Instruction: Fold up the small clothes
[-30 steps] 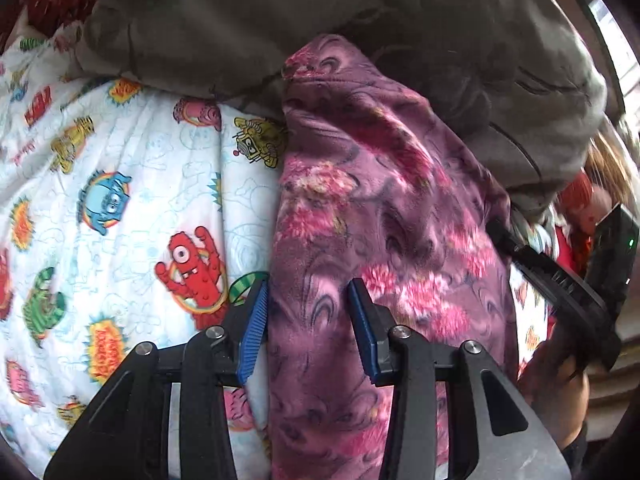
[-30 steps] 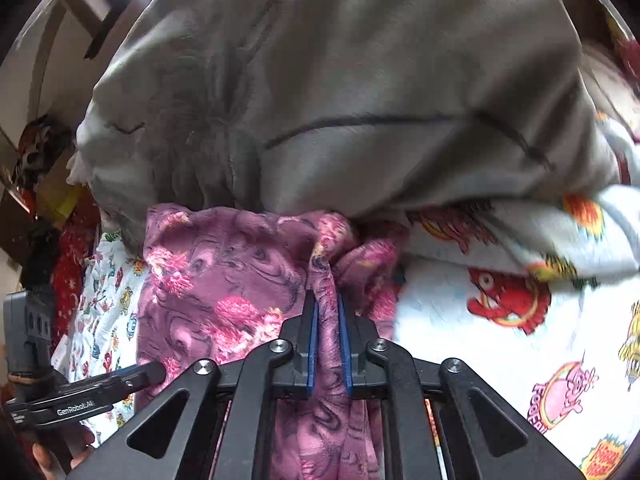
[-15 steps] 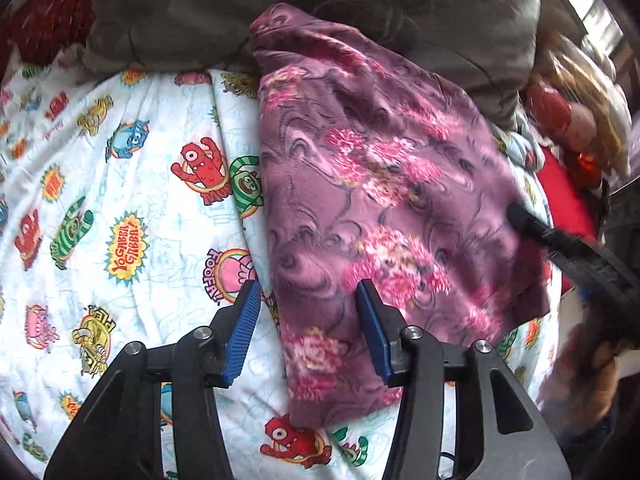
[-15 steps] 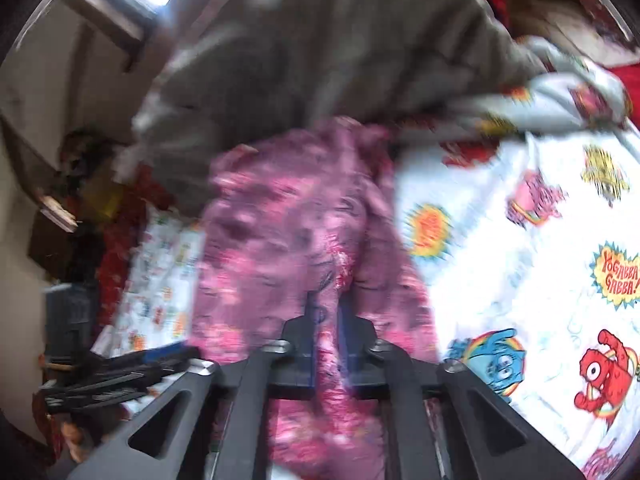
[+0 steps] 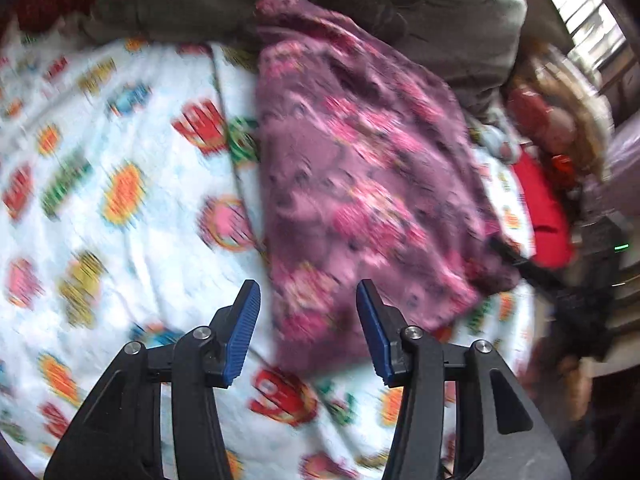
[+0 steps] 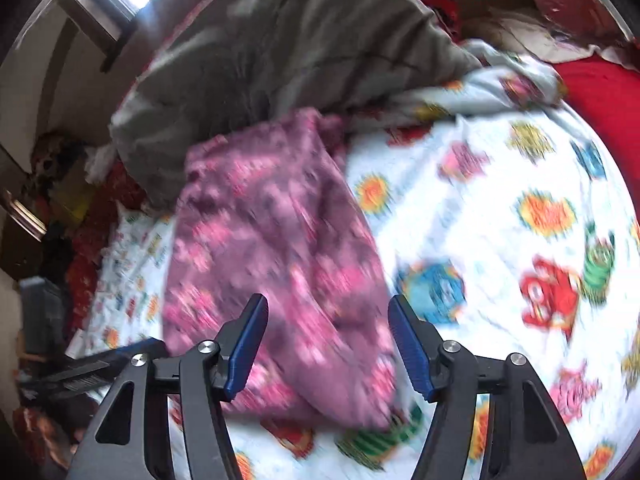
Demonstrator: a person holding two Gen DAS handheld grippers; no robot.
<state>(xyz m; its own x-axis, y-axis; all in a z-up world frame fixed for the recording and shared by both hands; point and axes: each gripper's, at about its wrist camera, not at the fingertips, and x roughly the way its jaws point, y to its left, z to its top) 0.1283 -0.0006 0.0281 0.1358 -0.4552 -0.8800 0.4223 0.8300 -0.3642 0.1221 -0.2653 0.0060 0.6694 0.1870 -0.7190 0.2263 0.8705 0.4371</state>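
A purple garment with pink flowers (image 5: 360,160) lies folded into a long strip on the cartoon-print sheet (image 5: 120,200), its far end against a grey blanket (image 5: 400,8). My left gripper (image 5: 307,286) hovers open above the garment's near end, and its blue pads do not touch the cloth. In the right wrist view the same garment (image 6: 272,240) lies under my right gripper (image 6: 328,300), whose jaws are opening with nothing pressed between them. The near edge of the cloth shows in the gap between the pads. Both views are blurred by motion.
The grey blanket (image 6: 300,40) is heaped along the back of the bed. Red bedding (image 6: 600,92) and toys lie at the far right. The other gripper's black finger (image 5: 520,260) shows at the garment's right edge. Printed sheet (image 6: 500,220) stretches bare to the right.
My right gripper, shut on a fold of the purple garment before, has let it go and stands apart. Both grippers have drawn back, and the garment now lies flat.
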